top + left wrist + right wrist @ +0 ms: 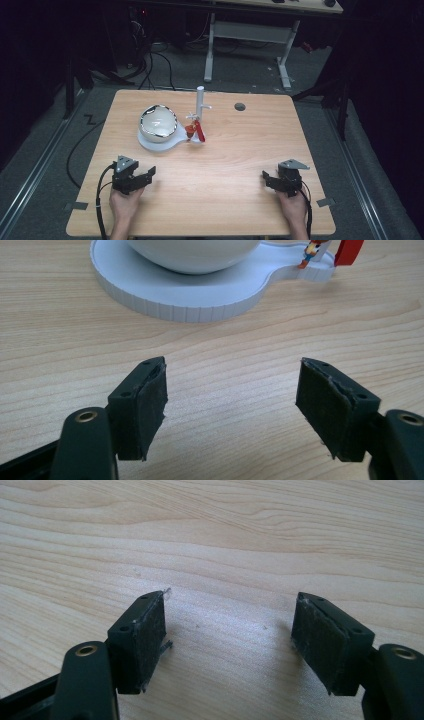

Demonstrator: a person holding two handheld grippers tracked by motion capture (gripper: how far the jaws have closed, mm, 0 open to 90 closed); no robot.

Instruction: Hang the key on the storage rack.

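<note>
A light wooden bench (220, 165) carries a white keyhole-shaped tray (165, 142) toward its far left centre. In the tray's round part sits a white bowl (158, 122) with a shiny rim. On the tray's narrow end stands a white post (200, 102) with a short side arm, and at its foot are a red tag-like piece (200, 131) and a small reddish figure (190, 131), too small to identify from above.

The left claw (145, 175) rests near the bench's front left corner, held by a hand (123, 202), its jaws spread wide with bare wood between them. In the left gripper view the tray's ribbed wall lies ahead, while the bowl, the figure and the red piece are cut off by the top edge.

The right claw (267, 178) sits near the front right, well apart from the tray, jaws likewise spread apart over bare wood; frayed pad (150, 630) edges show in its own view.
</note>
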